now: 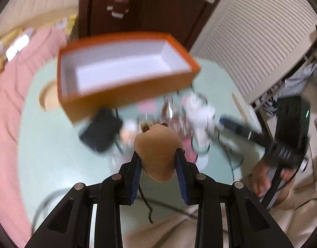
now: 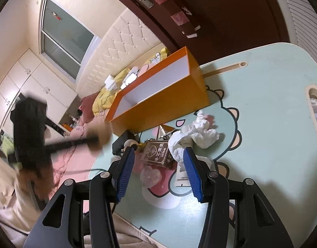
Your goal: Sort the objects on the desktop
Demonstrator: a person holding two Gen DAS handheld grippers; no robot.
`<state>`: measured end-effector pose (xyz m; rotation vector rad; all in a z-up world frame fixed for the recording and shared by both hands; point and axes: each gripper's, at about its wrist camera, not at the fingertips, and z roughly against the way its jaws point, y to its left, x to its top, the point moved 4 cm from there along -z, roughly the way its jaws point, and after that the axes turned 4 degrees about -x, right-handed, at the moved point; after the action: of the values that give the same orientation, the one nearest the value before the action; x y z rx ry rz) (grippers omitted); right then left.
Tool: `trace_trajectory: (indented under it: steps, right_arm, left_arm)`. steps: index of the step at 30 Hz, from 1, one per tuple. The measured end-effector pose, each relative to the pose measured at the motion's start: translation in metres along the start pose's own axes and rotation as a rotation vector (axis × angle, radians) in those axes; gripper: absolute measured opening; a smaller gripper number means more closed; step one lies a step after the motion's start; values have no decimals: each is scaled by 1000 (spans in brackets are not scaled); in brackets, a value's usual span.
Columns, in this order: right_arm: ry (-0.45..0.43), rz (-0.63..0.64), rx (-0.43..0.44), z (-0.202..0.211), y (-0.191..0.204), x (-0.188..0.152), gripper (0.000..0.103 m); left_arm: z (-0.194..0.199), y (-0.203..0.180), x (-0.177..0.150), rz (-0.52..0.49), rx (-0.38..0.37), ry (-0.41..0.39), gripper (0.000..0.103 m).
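Tongs: we are clamping a brown plush toy (image 1: pixel 158 155) in our left tongs (image 1: pixel 159 166) near the orange box (image 1: pixel 125 72); our right tongs (image 2: pixel 159 171) are hanging released.

Box (image 2: pixel 158 95) on the desk (image 2: pixel 272 124) at its far side, crumpled tissues (image 2: pixel 199 132) before it, card (image 2: pixel 156 153) left of tissues, bed (image 2: pixel 109 95) beyond the desk

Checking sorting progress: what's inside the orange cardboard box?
Nothing shows inside the orange cardboard box: only its white floor and walls. The near wall hides a strip of floor. The left gripper holds the brown plush toy outside it.
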<state>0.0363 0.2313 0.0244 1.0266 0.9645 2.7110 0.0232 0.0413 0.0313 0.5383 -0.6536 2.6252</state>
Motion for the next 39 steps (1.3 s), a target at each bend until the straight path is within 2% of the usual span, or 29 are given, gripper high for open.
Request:
trace_trajectory:
  steps: [3, 8, 11, 13, 15, 20, 25, 27, 31, 35, 37, 39]
  right_arm:
    - [-7, 7, -11, 3, 2, -2, 51]
    - [-12, 36, -37, 7, 8, -6, 51]
    - [-23, 86, -91, 10, 15, -8, 51]
    - [-27, 125, -137, 12, 19, -11, 51]
    - [-30, 160, -173, 16, 23, -15, 51]
    - [-25, 203, -248, 20, 22, -21, 51]
    - [33, 228, -342, 14, 13, -33, 51]
    - [48, 249, -377, 10, 12, -36, 51]
    - [71, 293, -436, 3, 13, -41, 51]
    - [95, 338, -495, -3, 14, -47, 51]
    - [106, 360, -524, -6, 14, -49, 51]
    - [118, 382, -554, -10, 15, -52, 51]
  left_arm:
    - [-13, 1, -30, 16, -17, 44, 30]
    - [-14, 3, -35, 7, 12, 4, 32]
    - [-14, 5, -38, 1, 30, -21, 41]
    - [-14, 5, -40, -2, 42, -37, 59]
    - [-14, 6, -42, -6, 54, -53, 68]
    - [11, 13, -46, -54, 106, -85, 72]
    - [54, 45, -52, 0, 222, -154, 72]
    - [81, 61, -51, 30, 334, -240, 72]
    - [94, 74, -54, 52, 543, -318, 87]
    - [44, 53, -60, -11, 443, -222, 87]
    - [13, 40, -64, -53, 444, -171, 87]
    - [-5, 32, -66, -73, 466, -161, 87]
